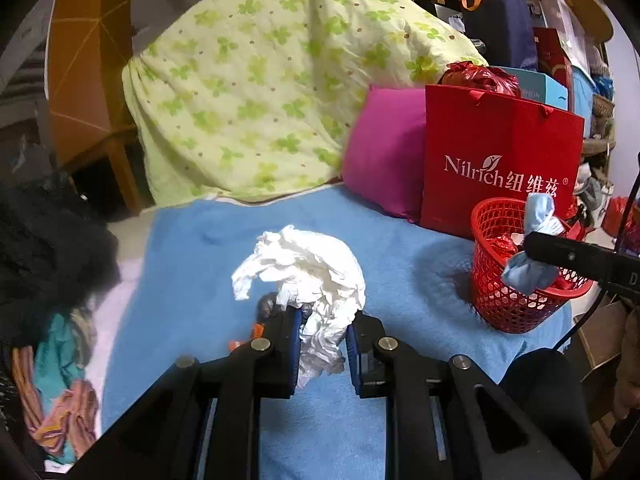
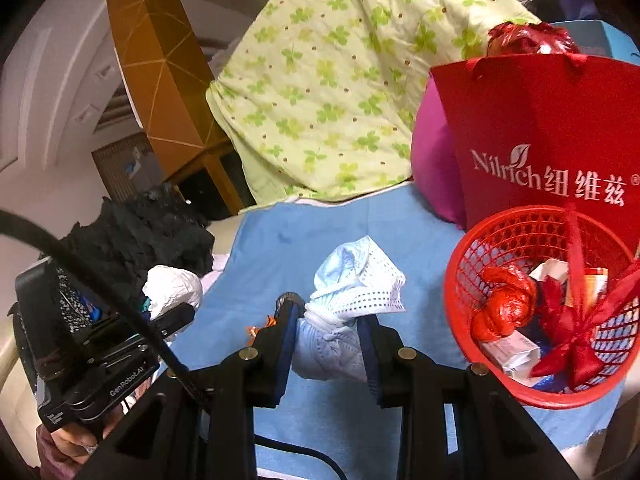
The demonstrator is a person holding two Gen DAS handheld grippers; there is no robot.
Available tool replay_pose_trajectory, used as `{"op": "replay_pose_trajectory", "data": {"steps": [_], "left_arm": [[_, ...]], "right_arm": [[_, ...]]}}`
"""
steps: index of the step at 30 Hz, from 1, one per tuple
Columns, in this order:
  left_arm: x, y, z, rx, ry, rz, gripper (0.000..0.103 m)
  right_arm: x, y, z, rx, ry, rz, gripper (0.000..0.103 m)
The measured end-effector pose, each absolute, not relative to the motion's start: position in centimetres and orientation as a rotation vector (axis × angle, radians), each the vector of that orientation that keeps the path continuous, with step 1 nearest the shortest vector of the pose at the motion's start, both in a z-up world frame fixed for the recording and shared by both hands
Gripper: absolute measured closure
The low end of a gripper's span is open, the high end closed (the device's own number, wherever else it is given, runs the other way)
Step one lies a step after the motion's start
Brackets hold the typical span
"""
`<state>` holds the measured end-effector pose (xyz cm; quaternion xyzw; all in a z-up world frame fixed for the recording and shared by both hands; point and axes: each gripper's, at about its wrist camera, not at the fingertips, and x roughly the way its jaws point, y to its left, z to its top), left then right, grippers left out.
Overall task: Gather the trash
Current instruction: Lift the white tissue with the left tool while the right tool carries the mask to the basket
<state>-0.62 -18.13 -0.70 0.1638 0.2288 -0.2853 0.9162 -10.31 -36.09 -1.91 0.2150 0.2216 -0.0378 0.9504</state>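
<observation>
Right wrist view shows the right hand-held gripper (image 2: 328,332) clamped on a crumpled blue face mask (image 2: 352,300), held above the blue blanket (image 2: 320,224) just left of the red basket (image 2: 472,264), which already holds red wrappers and paper scraps. Left wrist view shows the left hand-held gripper (image 1: 324,332) closed on a wad of white tissue (image 1: 308,264), also over the blanket and farther from the basket. Both pieces appear picked up, so the step in hand looks like carrying them to the basket. Next, the mask should travel right until it hangs over the rim, then the jaws part; the tissue would follow.
</observation>
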Motion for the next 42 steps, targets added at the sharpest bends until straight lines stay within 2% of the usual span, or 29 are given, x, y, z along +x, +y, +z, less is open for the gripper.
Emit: {"op": "replay_pose_trajectory", "data": {"steps": [10, 42], "left_arm": [[-3.2, -19.1, 0.0, 0.409, 0.432, -0.54, 0.082], [-3.4, -22.3, -1.2, 0.471, 0.475, -0.549, 0.081]], "right_arm": [[-12.0, -36.4, -1.5, 0.446, 0.416, -0.064, 0.07], [-13.6, -39.3, -2.3, 0.515, 0.4, -0.081, 0.07]]}}
